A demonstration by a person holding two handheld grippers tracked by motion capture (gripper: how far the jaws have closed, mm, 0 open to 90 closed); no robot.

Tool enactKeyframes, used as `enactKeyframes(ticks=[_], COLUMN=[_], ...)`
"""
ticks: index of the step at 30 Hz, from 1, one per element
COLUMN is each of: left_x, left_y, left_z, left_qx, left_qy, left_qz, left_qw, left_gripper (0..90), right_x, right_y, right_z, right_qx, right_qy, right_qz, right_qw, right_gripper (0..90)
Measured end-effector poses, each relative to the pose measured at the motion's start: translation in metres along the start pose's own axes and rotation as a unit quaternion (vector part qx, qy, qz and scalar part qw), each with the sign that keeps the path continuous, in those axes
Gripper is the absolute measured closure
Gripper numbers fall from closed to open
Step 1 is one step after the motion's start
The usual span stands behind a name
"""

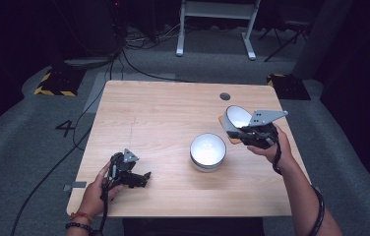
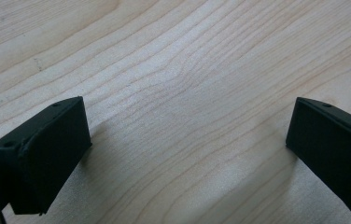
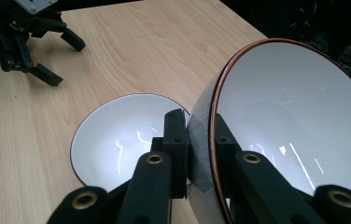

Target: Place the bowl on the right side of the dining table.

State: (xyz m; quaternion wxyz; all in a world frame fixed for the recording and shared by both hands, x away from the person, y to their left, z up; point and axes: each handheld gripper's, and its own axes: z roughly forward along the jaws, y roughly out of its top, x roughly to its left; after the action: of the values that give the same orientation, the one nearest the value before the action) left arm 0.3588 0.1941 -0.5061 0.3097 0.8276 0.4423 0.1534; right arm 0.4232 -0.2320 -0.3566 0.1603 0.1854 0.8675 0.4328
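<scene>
A pale wooden bench (image 1: 163, 118) with visible grain stands on grey floor (image 1: 20, 147). A white bowl (image 1: 208, 152) sits upright on it, right of centre. A small brown mat (image 1: 228, 129) lies near the right edge, partly hidden. A dark round hole (image 1: 225, 96) marks the far right part.

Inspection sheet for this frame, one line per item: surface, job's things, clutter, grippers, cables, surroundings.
Surface: wooden table, bare grain, round grommet hole.
Job's things: held bowl tilted, lifted; second bowl upright on the table.
Clutter: nothing seen.
Grippers: right gripper clamps the held bowl's rim; left gripper open, low over the table.
Cables: black cables across the floor.
Surroundings: grey carpet, hazard-striped plates, white stand.
</scene>
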Motion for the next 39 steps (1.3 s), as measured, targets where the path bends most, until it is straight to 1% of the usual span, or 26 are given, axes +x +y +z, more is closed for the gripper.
enactKeyframes(ticks=[5, 7, 8, 11, 12, 14, 15, 16, 19, 20, 23, 25, 26, 27, 28, 30, 31, 32, 33, 34, 35, 38, 39], left_x=[0.000, 0.000, 0.000, 0.000, 0.000, 0.000, 0.000, 0.000, 0.000, 0.000, 0.000, 0.000, 0.000, 0.000, 0.000, 0.000, 0.000, 0.000, 0.000, 0.000, 0.000, 0.000, 0.000], left_y=[0.000, 0.000, 0.000, 0.000, 0.000, 0.000, 0.000, 0.000, 0.000, 0.000, 0.000, 0.000, 0.000, 0.000, 0.000, 0.000, 0.000, 0.000, 0.000, 0.000, 0.000, 0.000, 0.000], left_z=[0.000, 0.000, 0.000, 0.000, 0.000, 0.000, 0.000, 0.000, 0.000, 0.000, 0.000, 0.000, 0.000, 0.000, 0.000, 0.000, 0.000, 0.000, 0.000, 0.000, 0.000, 0.000, 0.000], left_qx=[0.001, 0.001, 0.001, 0.001, 0.001, 0.001, 0.001, 0.001, 0.001, 0.001, 0.001, 0.001, 0.001, 0.001, 0.001, 0.001, 0.000, 0.001, 0.001, 0.001, 0.001, 0.001, 0.000], left_qy=[0.000, 0.001, 0.000, 0.000, 0.000, 0.000, 0.000, 0.000, 0.001, 0.001, 0.000, 0.000, 0.000, 0.000, 0.000, 0.000, 0.000, 0.000, 0.000, 0.000, 0.000, 0.001, 0.000], left_qz=[0.002, 0.002, 0.001, 0.001, 0.002, 0.002, 0.001, 0.001, 0.001, 0.001, 0.002, 0.001, 0.002, 0.002, 0.001, 0.001, 0.000, 0.001, 0.002, 0.002, 0.001, 0.001, 0.000], left_qw=[1.0000, 1.0000, 1.0000, 1.0000, 1.0000, 1.0000, 1.0000, 1.0000, 1.0000, 1.0000, 1.0000, 1.0000, 1.0000, 1.0000, 1.0000, 1.0000, 1.0000, 1.0000, 1.0000, 1.0000, 1.0000, 1.0000, 1.0000], left_gripper=[0.0, 0.0, 0.0, 0.0, 0.0, 0.0, 0.0, 0.0, 0.0, 0.0, 0.0, 0.0, 0.0, 0.0, 0.0, 0.0, 0.0, 0.0, 0.0, 0.0, 0.0, 0.0, 0.0], right_x=[-0.008, -0.010, -0.013, -0.017, -0.019, -0.020, -0.024, -0.024, -0.031, -0.031, -0.036, -0.038, -0.042, -0.042, -0.043, -0.048, -0.050, -0.053, -0.055, -0.055, -0.058, -0.062, -0.066], right_y=[-0.003, -0.003, -0.004, -0.005, -0.006, -0.006, -0.008, -0.008, -0.012, -0.012, -0.014, -0.015, -0.018, -0.018, -0.019, -0.022, -0.024, -0.025, -0.027, -0.027, -0.029, -0.030, -0.033], right_z=[0.002, 0.002, 0.002, 0.005, 0.006, 0.007, 0.008, 0.008, 0.012, 0.012, 0.016, 0.018, 0.020, 0.020, 0.022, 0.025, 0.027, 0.028, 0.030, 0.030, 0.033, 0.036, 0.038], right_qx=[0.012, 0.009, 0.009, 0.015, 0.020, 0.021, 0.024, 0.024, 0.026, 0.026, 0.037, 0.035, 0.039, 0.039, 0.038, 0.047, 0.044, 0.045, 0.044, 0.044, 0.052, 0.057, 0.061], right_qy=[-0.013, -0.014, -0.014, -0.017, -0.022, -0.025, -0.029, -0.029, -0.034, -0.034, -0.044, -0.044, -0.047, -0.047, -0.047, -0.050, -0.050, -0.046, -0.042, -0.042, -0.050, -0.054, -0.057], right_qz=[0.005, 0.005, 0.011, 0.010, 0.009, 0.010, 0.013, 0.013, 0.020, 0.020, 0.020, 0.023, 0.022, 0.022, 0.029, 0.033, 0.039, 0.045, 0.047, 0.047, 0.050, 0.049, 0.054], right_qw=[0.9998, 0.9998, 0.9998, 0.9997, 0.9995, 0.9994, 0.9992, 0.9992, 0.9989, 0.9989, 0.9981, 0.9982, 0.9979, 0.9979, 0.9977, 0.9971, 0.9970, 0.9969, 0.9971, 0.9971, 0.9962, 0.9957, 0.9950], right_gripper=[81.5, 81.5, 81.5, 81.5, 81.5, 81.6, 81.5, 81.5, 81.5, 81.5, 81.5, 81.6, 81.6, 81.6, 81.5, 81.6, 81.6, 81.5, 81.6, 81.6, 81.6, 81.6, 81.6])
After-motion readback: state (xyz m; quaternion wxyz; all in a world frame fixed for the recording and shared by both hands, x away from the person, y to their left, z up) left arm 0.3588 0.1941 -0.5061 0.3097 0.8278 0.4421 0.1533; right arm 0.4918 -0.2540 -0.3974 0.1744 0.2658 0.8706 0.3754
